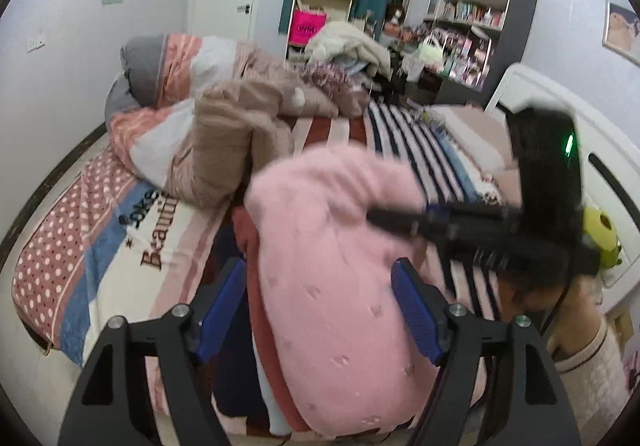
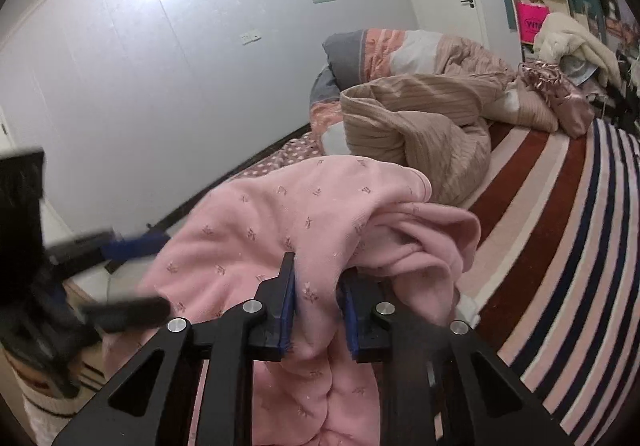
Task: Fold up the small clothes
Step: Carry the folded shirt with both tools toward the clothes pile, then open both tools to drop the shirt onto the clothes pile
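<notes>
A small pink garment [image 1: 332, 266] with a tiny embroidered pattern hangs bunched over the striped bed. My left gripper [image 1: 320, 286] is open, its blue pads either side of the garment without pinching it. My right gripper [image 2: 318, 302] is shut on a fold of the pink garment [image 2: 304, 222] and holds it up off the bed. The right gripper also shows in the left wrist view [image 1: 400, 220], coming in from the right, blurred. The left gripper shows at the left of the right wrist view [image 2: 132, 274], blurred.
A beige ribbed quilt [image 1: 236, 142] and a pink and grey duvet [image 1: 168, 66] are piled on the far half of the striped bedsheet [image 2: 560, 246]. A pile of clothes [image 1: 348, 46] and shelves [image 1: 480, 18] stand behind. A wall [image 2: 120, 66] runs along the bed's left side.
</notes>
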